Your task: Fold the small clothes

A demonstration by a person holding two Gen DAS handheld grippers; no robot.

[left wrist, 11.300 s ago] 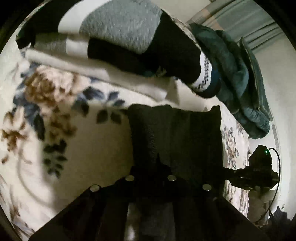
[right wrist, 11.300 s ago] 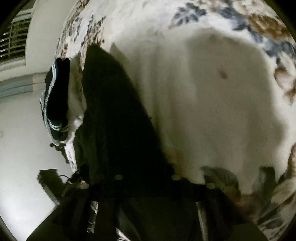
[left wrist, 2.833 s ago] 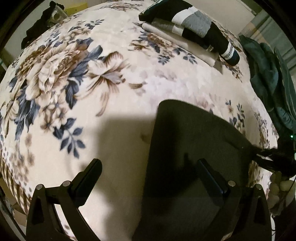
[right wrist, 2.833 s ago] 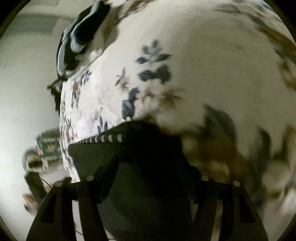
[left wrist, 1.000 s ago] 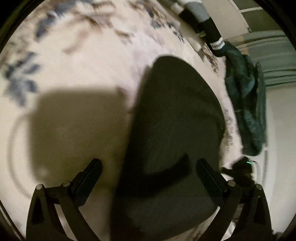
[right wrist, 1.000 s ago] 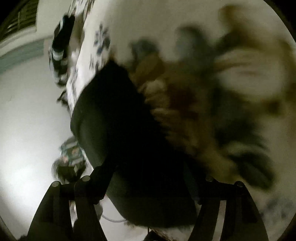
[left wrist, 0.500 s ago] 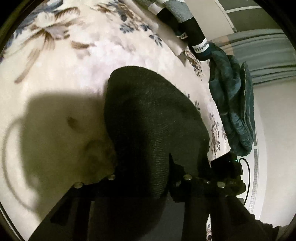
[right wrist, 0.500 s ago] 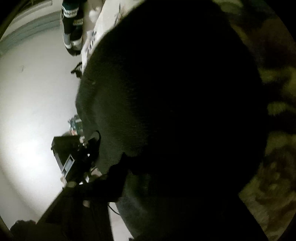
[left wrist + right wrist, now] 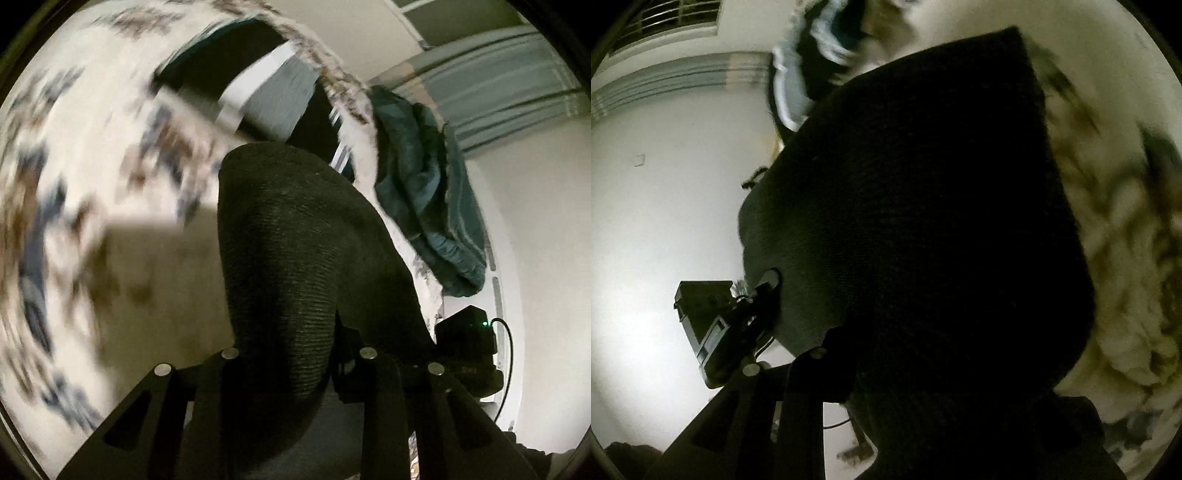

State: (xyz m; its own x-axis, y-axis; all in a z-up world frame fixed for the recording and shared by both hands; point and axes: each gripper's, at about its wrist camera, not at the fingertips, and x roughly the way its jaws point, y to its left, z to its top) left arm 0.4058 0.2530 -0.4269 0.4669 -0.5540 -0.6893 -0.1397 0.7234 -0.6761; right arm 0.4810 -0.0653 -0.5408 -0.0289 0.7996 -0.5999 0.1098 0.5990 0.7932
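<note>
Black knit garment [image 9: 295,258] long axis runs away from cameras; left gripper [image 9: 295,360] and right gripper [image 9: 849,354] jaws clamp its near edge above bed [image 9: 110,240]; no legible writing.

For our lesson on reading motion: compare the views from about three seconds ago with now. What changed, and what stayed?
Both grippers, open then, have shut on the black garment: left gripper, right gripper. It has moved up off the floral blanket toward the folded pile. Pile and teal clothing stayed.

floral bed [image 9: 74,155] carries folded clothes [image 9: 258,85], teal blanket [image 9: 424,177].
</note>
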